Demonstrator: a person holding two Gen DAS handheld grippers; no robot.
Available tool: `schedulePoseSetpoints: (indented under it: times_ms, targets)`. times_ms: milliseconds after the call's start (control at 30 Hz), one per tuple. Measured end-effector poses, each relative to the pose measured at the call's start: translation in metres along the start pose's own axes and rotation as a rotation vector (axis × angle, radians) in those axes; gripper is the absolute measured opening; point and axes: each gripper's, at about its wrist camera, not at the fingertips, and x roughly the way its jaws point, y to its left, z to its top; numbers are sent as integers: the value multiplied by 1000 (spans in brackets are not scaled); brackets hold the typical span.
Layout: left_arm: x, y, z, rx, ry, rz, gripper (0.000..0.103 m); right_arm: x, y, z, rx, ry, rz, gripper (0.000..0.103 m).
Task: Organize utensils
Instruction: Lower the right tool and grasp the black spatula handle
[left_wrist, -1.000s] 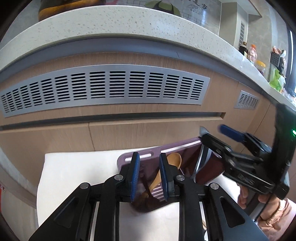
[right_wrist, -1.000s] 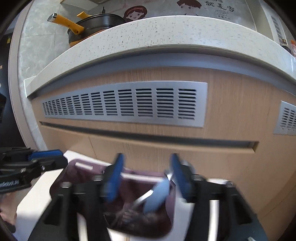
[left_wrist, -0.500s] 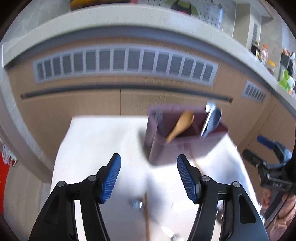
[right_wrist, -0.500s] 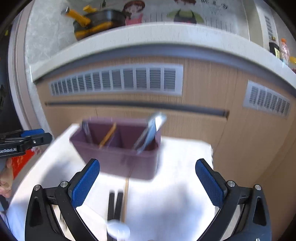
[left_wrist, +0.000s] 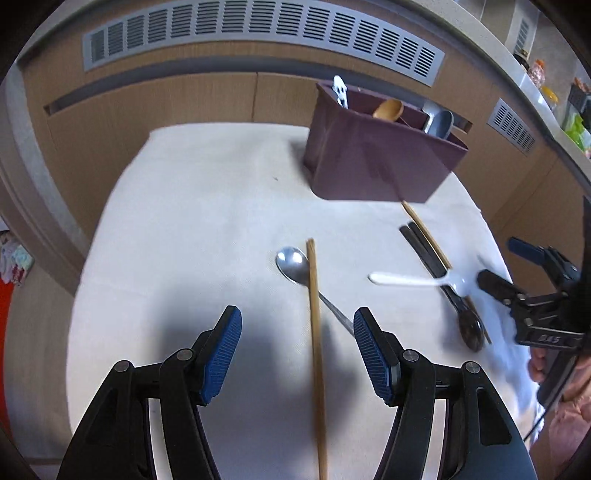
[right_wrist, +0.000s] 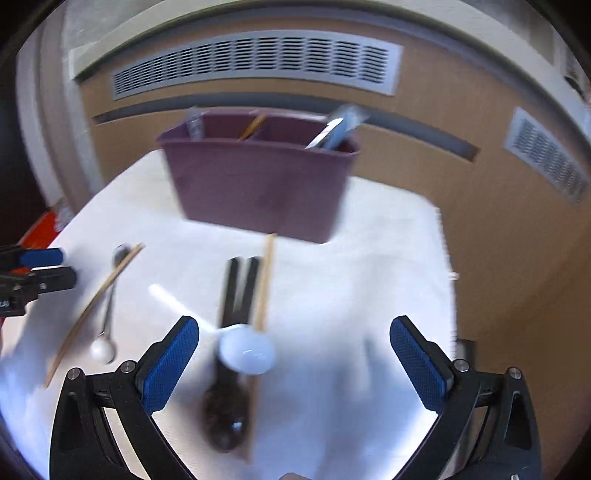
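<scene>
My left gripper (left_wrist: 297, 350) and right gripper (right_wrist: 294, 360) both gape empty over the white cloth (left_wrist: 192, 229), where two wooden chopsticks (left_wrist: 316, 332), one steel spoon (left_wrist: 293, 264), one white plastic spoon (right_wrist: 245, 350) and dark utensils (right_wrist: 236, 295) lie before the plum three-compartment caddy (left_wrist: 376, 166); no lettering is legible.

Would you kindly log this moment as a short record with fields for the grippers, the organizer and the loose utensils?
left gripper: open, empty, over a wooden chopstick
right gripper: open, empty, over a white plastic spoon
organizer: purple, divided, upright on the white cloth
inside organizer: wooden spoon, grey spoon, a white-handled utensil
loose on cloth: metal spoon, dark spoon, second chopstick
</scene>
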Motion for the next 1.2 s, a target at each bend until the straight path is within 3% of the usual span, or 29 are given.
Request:
schedulePoseSetpoints:
  times_ms: [300, 433, 500, 567, 600, 733, 1067, 1200]
  targets:
    - [7, -12, 2, 38, 31, -40, 63, 10, 28, 0, -129, 2, 89, 95]
    - [10, -18, 2, 56, 41, -49, 63, 23, 36, 4, -181, 37, 116, 82]
    - [11, -19, 2, 60, 44, -51, 63, 31, 34, 8, -158, 58, 138, 74]
    - [10, -18, 1, 58, 44, -49, 63, 39, 29, 13, -115, 87, 141, 44]
    - [9, -17, 2, 55, 44, -48, 63, 43, 27, 15, -94, 102, 147, 36]
    - [7, -15, 2, 44, 37, -50, 63, 51, 23, 22, -30, 110, 188, 20]
    - [9, -11, 0, 27, 49, -48, 63, 57, 25, 22, 5, 179, 184, 19]
    - [12, -11, 0, 20, 57, -54, 64, 51, 23, 16, 62, 216, 272, 22]
